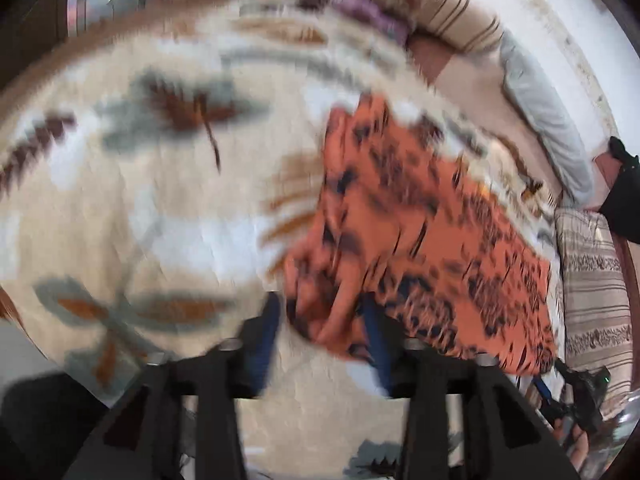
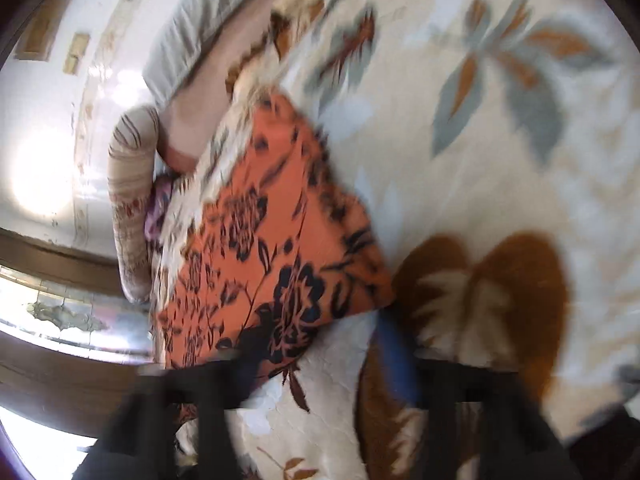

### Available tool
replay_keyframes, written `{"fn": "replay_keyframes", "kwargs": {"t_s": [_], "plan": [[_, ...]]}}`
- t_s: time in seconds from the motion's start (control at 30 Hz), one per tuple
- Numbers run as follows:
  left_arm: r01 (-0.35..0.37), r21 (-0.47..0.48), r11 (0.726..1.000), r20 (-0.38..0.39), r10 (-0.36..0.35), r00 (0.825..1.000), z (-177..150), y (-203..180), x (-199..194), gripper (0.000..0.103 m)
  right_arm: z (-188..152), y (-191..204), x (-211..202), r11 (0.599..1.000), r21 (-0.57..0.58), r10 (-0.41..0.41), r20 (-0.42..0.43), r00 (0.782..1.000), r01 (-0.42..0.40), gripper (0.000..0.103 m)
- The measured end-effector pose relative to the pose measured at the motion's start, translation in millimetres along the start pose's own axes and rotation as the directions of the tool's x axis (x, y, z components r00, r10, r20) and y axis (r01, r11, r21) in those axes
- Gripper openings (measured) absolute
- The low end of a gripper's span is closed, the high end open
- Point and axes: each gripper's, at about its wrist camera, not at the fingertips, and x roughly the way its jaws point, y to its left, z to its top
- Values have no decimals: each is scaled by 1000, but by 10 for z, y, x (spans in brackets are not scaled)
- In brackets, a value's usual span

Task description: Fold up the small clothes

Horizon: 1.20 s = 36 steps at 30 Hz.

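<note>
Garment [image 1: 420, 220] on blanket [image 1: 140, 208], bolster [image 1: 440, 4] behind — cushion [image 1: 596, 280] right

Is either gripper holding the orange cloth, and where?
Both grippers look open. The orange cloth lies near the left gripper and right gripper; blur hides any hold.

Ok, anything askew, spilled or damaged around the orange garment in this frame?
Nothing looks spilled or damaged. The orange floral garment lies on the leaf-patterned blanket, bunched at the corner by the left gripper. Both views are motion-blurred, so fine detail is unclear.
</note>
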Motion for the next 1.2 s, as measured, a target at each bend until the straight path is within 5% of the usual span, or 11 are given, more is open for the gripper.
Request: {"fn": "replay_keyframes", "kwargs": {"t_s": [0.17,0.3,0.5,0.83,1.03,1.2], "plan": [[57,57,997,-2,-57,998,208,-79,23,57,12,51,-238,998,-47,-32,104,994,37,75],[70,162,984,-43,-64,997,395,-228,226,56,6,17,-170,999,-39,-4,85,996,7,75],[44,199,979,-30,-39,999,931,-424,551,55,-2,50,-169,997,-76,16,96,995,-9,75],[-26,194,981,-61,39,997,1260,-453,999,4,9,61,-125,996,-89,19,97,995,-10,75],[-45,175,983,75,32,997,1207,-380,700,3,6,99,-118,994,-112,3,110,994,9,75],[-67,118,991,1,67,998,1170,-189,1009,3,12,104,-119,994,-111,6,111,994,7,75]]}}
